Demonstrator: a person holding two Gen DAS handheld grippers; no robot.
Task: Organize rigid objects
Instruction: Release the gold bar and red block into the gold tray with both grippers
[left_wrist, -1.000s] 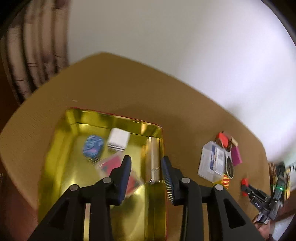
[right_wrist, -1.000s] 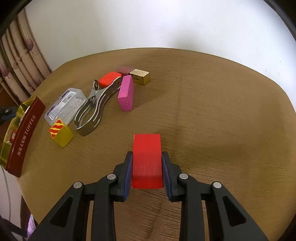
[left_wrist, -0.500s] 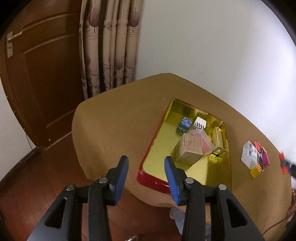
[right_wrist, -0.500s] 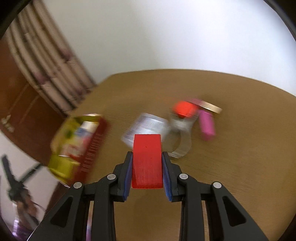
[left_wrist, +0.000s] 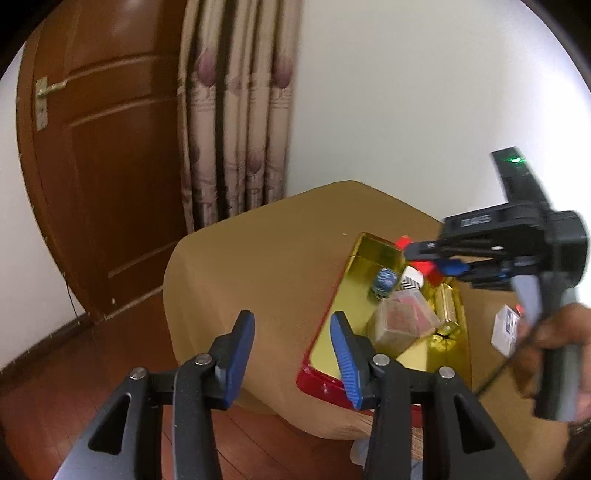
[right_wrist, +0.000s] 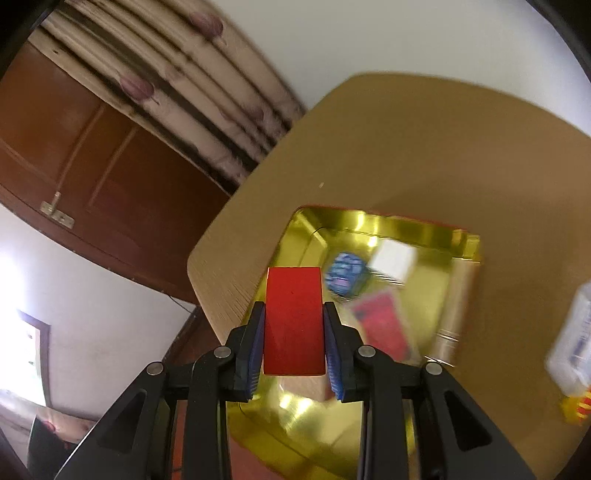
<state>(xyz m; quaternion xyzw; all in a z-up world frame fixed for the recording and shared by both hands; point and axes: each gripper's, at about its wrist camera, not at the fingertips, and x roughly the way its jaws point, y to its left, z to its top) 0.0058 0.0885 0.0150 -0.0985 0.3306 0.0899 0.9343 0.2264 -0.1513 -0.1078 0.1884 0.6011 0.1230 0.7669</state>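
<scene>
Red block (right_wrist: 293, 319), clamped between the pads of the right gripper (right_wrist: 294, 343), hangs above the near end of the gold tin (right_wrist: 388, 225) on the tan-covered table (right_wrist: 406, 140). Seen from the left wrist, the right gripper (left_wrist: 436, 260) reaches over the tin's far corner with the red block (left_wrist: 424, 266) in its jaws, a hand (left_wrist: 554, 343) on its grip. The left gripper (left_wrist: 291, 341) holds nothing; its jaws are opening, with only the table edge and the wooden floor (left_wrist: 55, 369) behind them. Several pieces already lie in the gold tin (left_wrist: 325, 350): a blue patterned cube (right_wrist: 345, 273), a white box (right_wrist: 395, 258), a clear case (left_wrist: 400, 323) with something red inside and a gold tube (right_wrist: 458, 306), though blur makes details uncertain. Outside it remain at least a clear plastic box (right_wrist: 570, 339) and a yellow-and-red striped block (right_wrist: 576, 410). The sorting looks roughly half done: this block has yet to be set down, and the leftovers on the table await collection.
</scene>
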